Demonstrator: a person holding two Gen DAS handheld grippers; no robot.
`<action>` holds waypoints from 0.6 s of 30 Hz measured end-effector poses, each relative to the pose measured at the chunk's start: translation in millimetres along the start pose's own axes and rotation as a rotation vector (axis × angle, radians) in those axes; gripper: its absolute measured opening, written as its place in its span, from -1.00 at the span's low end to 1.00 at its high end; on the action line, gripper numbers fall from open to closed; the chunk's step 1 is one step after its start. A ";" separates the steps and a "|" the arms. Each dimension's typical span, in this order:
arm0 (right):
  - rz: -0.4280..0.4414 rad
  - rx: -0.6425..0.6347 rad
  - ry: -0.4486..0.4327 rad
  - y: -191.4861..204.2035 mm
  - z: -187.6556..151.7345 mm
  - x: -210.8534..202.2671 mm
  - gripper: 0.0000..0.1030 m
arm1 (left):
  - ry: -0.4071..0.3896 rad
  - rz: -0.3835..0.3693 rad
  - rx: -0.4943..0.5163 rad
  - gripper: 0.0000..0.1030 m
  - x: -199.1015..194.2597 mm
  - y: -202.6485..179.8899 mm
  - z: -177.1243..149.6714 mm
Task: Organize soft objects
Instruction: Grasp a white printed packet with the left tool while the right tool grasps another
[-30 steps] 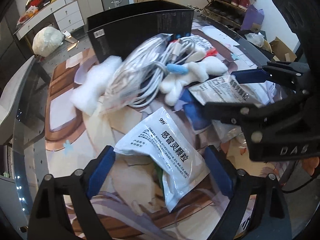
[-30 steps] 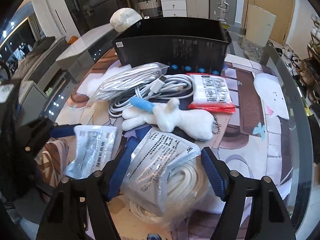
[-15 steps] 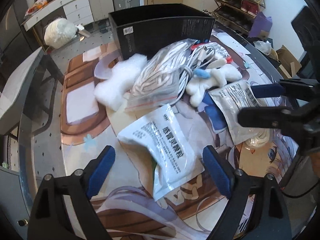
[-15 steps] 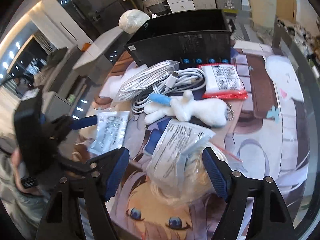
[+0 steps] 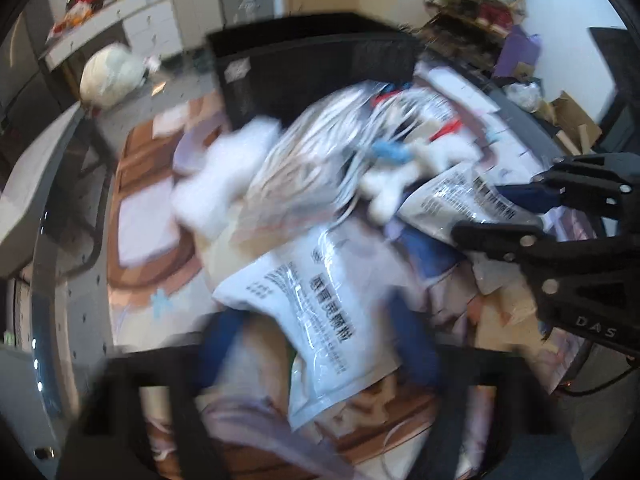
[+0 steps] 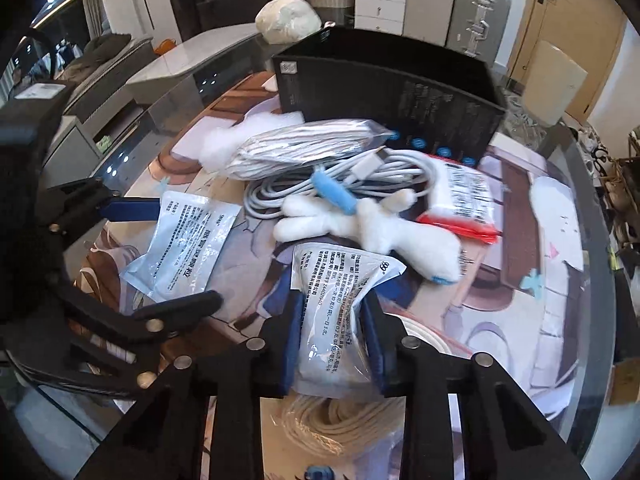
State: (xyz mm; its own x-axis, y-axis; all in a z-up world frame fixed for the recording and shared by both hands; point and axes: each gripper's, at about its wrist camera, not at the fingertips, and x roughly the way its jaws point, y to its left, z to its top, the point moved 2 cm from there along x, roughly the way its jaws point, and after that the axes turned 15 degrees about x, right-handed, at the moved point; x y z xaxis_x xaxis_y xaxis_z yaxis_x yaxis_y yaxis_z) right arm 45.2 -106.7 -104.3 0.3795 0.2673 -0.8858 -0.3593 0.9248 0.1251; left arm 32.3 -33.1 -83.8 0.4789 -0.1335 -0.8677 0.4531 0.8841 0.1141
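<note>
two sachets: white foil packs, one per gripper, both at the near edge of the pile on the mat
right sachet (image 6: 340,312): pinched across its middle by the right gripper (image 6: 332,340); jaws narrow, foil creased between the pads
left sachet (image 5: 316,312): lies between the fingers of the left gripper (image 5: 320,344); jaws closing on it, view blurred, contact not clear
handling: judged light, limp, slick foil; likely to sag and slide; best taken mid-body, not by a corner
bagged cord (image 6: 320,424): cream coil in a clear bag, under the right sachet
plush (image 6: 372,228): white, soft, just beyond the right sachet, touching the cable
cable (image 6: 344,184): grey-white loops, blue tie; floppy, may snag
red pack (image 6: 464,204): flat, beside the cable
clear bag (image 6: 304,148): white cords inside, atop the cable
fluff (image 6: 224,144): white wad, left of the clear bag
box (image 6: 392,92): black, open top, behind the pile; likely the bin
mat (image 6: 520,248): printed cartoon mat on a glass table
room: drawers, metal case, door behind
</note>
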 end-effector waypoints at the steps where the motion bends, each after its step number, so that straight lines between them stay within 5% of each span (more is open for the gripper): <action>1: 0.000 0.004 -0.007 -3.0 -1.1 -3.2 -0.50 | 0.000 -0.029 0.014 -0.38 0.0 -2.0 3.6; 12: 0.064 0.042 -0.046 -16.4 -4.9 -29.1 -0.54 | -0.026 -0.038 -0.013 -0.69 -11.3 9.2 0.6; 18: 0.090 0.060 -0.097 -20.0 -2.5 -44.0 -0.54 | -0.110 -0.015 -0.007 -0.73 -33.4 4.6 9.0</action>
State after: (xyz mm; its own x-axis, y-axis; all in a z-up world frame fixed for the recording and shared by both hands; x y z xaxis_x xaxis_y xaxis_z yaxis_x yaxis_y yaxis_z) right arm 33.5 -137.7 -69.0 0.4294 0.3725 -0.8227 -0.3454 0.9095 0.2315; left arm 25.1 -28.7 -49.9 0.5519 -0.1943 -0.8109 0.4559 0.8846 0.0983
